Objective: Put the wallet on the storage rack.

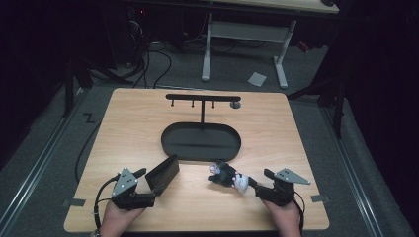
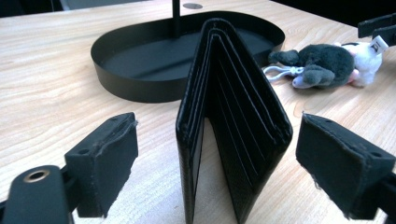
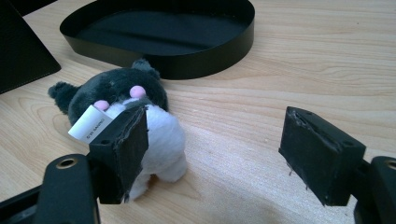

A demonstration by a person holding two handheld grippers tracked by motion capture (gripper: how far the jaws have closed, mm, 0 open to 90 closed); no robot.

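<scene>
My left tool (image 2: 212, 168) is standing wide open, gripping nothing, with the black folded leather wallet (image 2: 229, 126) upright between its jaws, long axis vertical. My right tool (image 3: 224, 154), also open and empty, is flanking the grey-and-white plush keychain (image 3: 126, 116) right of the wallet.

1. Folded black leather wallet (image 2: 231, 135), plain.
2. Small plush toy (image 3: 126, 112): dark grey head, white body, pink spots, white tag.
3. Oval black metal tray (image 1: 201, 141).
4. Light wood-grain table (image 1: 123, 123).
</scene>
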